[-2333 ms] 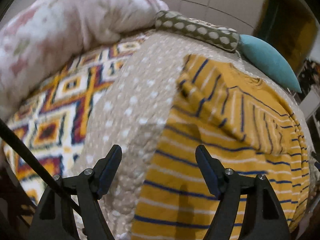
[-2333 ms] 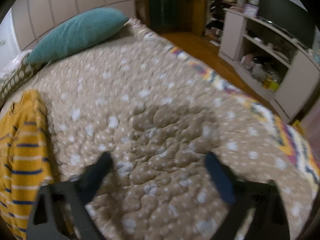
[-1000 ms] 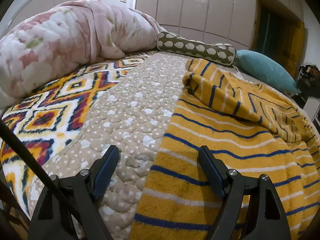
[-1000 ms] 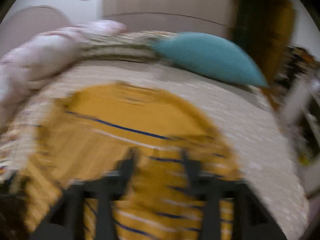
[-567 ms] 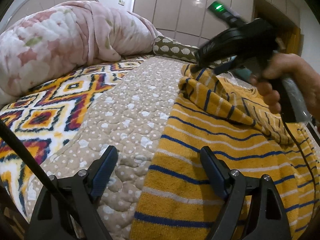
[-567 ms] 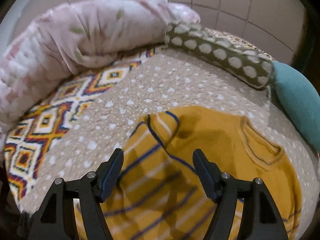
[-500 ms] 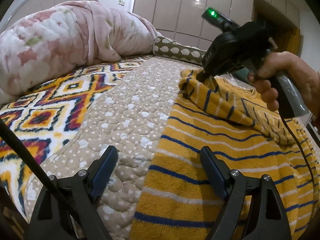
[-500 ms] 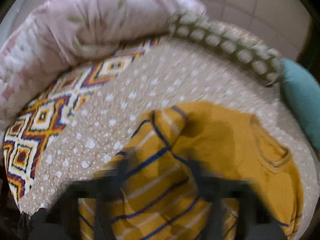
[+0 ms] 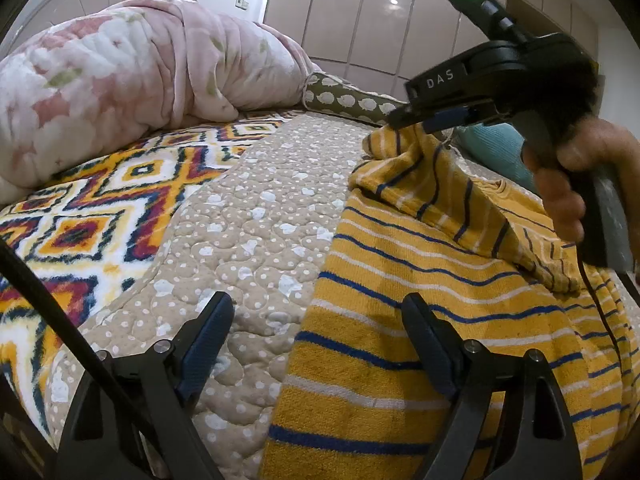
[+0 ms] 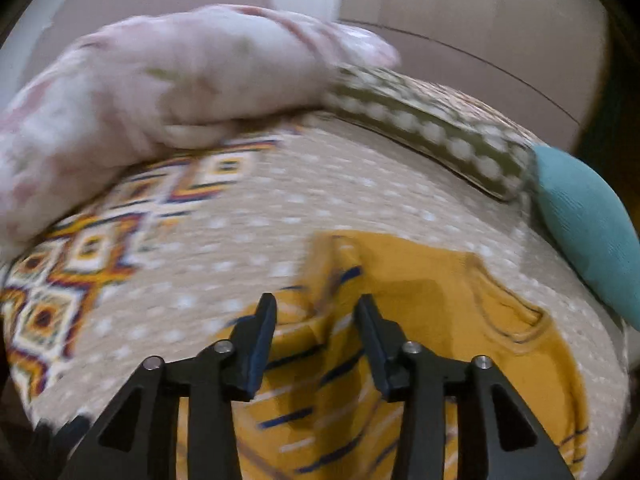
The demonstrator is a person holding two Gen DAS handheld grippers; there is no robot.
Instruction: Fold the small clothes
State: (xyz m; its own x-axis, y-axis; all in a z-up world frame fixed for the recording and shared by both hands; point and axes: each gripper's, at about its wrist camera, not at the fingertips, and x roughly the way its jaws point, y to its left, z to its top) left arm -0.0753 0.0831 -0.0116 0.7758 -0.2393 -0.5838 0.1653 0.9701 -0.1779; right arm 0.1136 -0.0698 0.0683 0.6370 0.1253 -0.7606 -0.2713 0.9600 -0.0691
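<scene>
Gaping wide in the foreground of its own wrist view, the left gripper [image 9: 316, 340] holds nothing; its jaws are spread far apart and straddle the near side edge of the yellow striped shirt [image 9: 420, 320], one finger over the beige dotted quilt [image 9: 256, 220] and the other over the striped cloth. Whether the tips touch the fabric cannot be told.

Further in, the right gripper [image 9: 404, 120], held in the person's right hand [image 9: 576, 176], has its jaws pressed together on a fold of the shirt, most likely a sleeve, and lifts it off the bed so the cloth hangs down from the tips in a slack drape. From the right wrist view the right gripper [image 10: 316, 320] shows its fingers narrowed around a raised ridge of yellow cloth, though the picture is smeared.

The shirt is mustard yellow with thin blue and white stripes. It lies on the quilt on the right part of the bed, its body flat, its round neckline [image 10: 508, 312] toward the pillows.

Left of the shirt the quilt is bare, then gives way to a bright diamond-patterned blanket [image 9: 80, 232]. Beyond that lies a bunched pink floral duvet [image 9: 120, 80], an olive bolster with white spots [image 10: 432, 136] and a teal pillow [image 10: 592, 232] along the head of the bed. Pale wardrobe doors [image 9: 360, 12] stand behind.
</scene>
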